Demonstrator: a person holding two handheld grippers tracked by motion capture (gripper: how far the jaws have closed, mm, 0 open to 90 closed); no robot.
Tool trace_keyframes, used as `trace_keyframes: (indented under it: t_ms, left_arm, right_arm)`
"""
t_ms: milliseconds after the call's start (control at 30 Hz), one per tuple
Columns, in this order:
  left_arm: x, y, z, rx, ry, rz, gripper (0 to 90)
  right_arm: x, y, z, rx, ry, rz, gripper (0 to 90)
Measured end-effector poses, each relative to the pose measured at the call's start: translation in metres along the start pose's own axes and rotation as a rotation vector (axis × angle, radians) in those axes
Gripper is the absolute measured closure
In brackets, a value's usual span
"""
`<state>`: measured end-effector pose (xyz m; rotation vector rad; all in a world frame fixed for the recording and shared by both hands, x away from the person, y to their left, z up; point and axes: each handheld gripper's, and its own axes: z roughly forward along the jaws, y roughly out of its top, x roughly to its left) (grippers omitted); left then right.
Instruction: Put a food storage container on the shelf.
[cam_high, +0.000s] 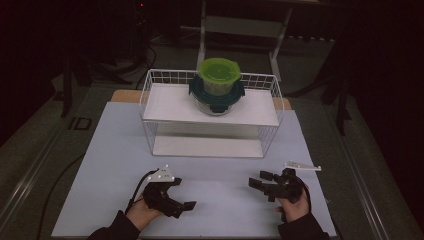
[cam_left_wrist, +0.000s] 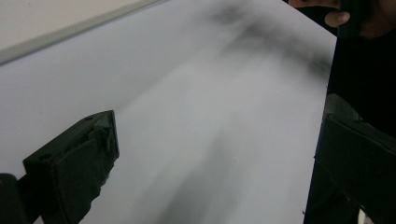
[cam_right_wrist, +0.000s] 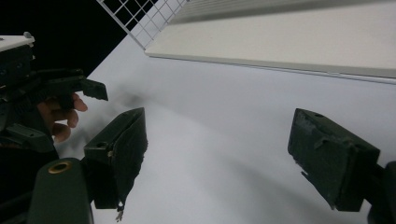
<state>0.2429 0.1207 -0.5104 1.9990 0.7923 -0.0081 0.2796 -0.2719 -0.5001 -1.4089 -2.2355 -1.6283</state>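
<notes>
Hovering over table (cam_high: 115, 150) | left gripper (cam_high: 186, 199): jaws wide apart, empty | right gripper (cam_high: 257, 181): jaws wide apart, empty

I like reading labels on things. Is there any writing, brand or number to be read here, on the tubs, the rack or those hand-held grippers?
No text can be read.
Stacked tubs: no label shows on the green lid or the sides.
Wire rack: plain white.
Left hand-held gripper and right hand-held gripper: plain black, no markings visible.
Table: bare sheet.
</notes>
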Motion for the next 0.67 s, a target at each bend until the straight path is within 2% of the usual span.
trace_keyframes:
  t_ms: [467,667]
  left_arm:
    - [-0.01,-0.009,0.002,0.019,-0.017,0.024,0.0]
    - [-0.01,-0.01,0.002,0.026,-0.013,0.031,0.0]
  right_arm:
    - [-0.006,-0.005,-0.003,-0.01,-0.031,-0.018,19.2]
    - [-0.007,-0.005,-0.003,-0.007,-0.036,-0.02,19.2]
